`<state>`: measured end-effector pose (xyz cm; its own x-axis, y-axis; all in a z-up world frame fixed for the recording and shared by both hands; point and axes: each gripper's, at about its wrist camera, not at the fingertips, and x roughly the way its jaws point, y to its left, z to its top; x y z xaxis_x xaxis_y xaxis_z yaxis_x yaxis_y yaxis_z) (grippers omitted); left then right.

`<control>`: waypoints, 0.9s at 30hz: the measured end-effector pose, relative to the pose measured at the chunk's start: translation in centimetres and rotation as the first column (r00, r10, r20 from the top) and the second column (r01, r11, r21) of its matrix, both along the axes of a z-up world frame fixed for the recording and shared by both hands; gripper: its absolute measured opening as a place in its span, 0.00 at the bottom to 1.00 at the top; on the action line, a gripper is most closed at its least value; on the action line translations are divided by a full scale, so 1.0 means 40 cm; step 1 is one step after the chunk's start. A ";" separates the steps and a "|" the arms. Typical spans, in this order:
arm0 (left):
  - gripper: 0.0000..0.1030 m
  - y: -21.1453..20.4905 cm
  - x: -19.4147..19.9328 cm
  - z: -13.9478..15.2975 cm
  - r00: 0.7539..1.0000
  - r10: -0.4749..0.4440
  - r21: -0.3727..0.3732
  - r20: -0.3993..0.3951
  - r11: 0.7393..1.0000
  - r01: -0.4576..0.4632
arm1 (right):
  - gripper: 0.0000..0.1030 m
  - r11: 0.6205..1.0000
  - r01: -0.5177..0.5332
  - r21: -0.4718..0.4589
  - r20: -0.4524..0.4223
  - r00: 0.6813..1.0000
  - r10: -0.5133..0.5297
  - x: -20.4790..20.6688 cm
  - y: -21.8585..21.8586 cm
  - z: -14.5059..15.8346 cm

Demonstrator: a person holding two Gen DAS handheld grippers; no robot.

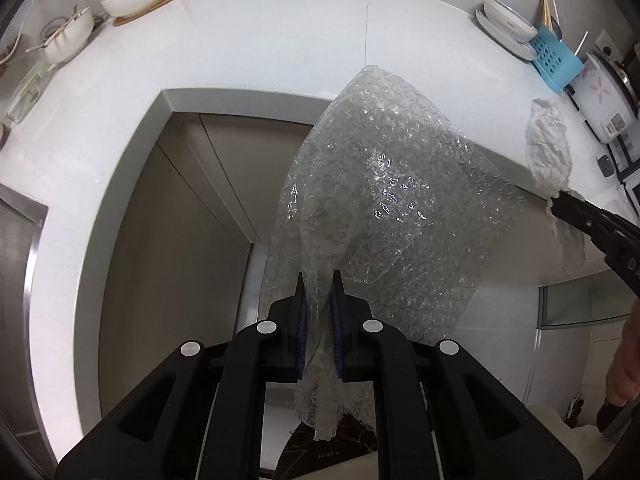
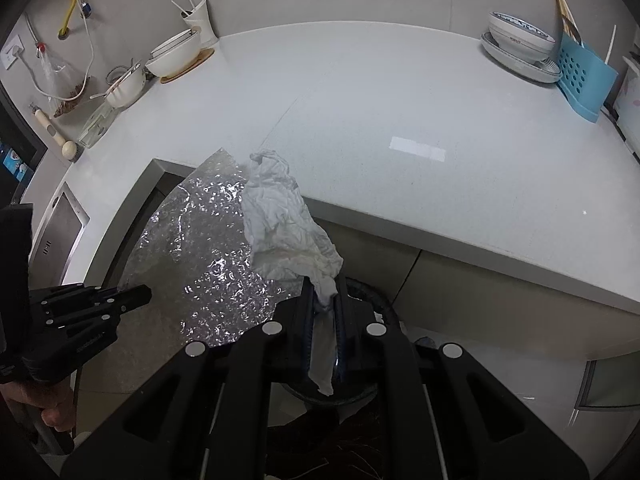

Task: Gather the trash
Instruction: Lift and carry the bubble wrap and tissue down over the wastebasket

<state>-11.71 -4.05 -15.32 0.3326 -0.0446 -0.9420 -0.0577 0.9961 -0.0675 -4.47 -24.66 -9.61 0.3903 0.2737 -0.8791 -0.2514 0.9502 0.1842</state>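
Observation:
My left gripper [image 1: 319, 280] is shut on a clear sheet of bubble wrap [image 1: 384, 184], which hangs out past the counter edge. In the right wrist view that bubble wrap [image 2: 200, 240] glints at the left, with the left gripper [image 2: 146, 294] clamped on its edge. My right gripper [image 2: 323, 280] is shut on a crumpled white paper towel [image 2: 280, 216]. In the left wrist view the same paper towel [image 1: 548, 148] sticks out of the right gripper [image 1: 558, 198] at the far right. A dark round bin rim [image 2: 384, 304] shows partly below the right gripper.
A white L-shaped countertop [image 2: 400, 100] wraps around the cabinet fronts [image 1: 168, 220]. Bowls on a wooden trivet [image 2: 176, 56] stand at the back left. Stacked dishes [image 2: 520, 48] and a blue utensil holder [image 2: 580, 76] stand at the back right. A rice cooker [image 1: 604, 92] sits far right.

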 end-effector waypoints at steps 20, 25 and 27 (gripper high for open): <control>0.09 -0.027 0.001 -0.173 0.996 -0.083 -0.006 -0.042 0.997 0.083 | 0.09 1.000 -0.025 -0.012 -0.106 0.994 0.023 -0.032 0.010 -0.229; 0.09 -0.009 0.008 -0.225 0.996 -0.063 -0.012 -0.064 0.998 0.063 | 0.09 1.000 -0.027 -0.008 -0.134 0.991 0.025 -0.028 0.017 -0.284; 0.09 -0.005 0.014 -0.254 0.995 -0.059 -0.010 -0.076 0.998 0.058 | 0.09 1.000 -0.029 -0.008 -0.152 0.988 0.028 -0.022 0.026 -0.310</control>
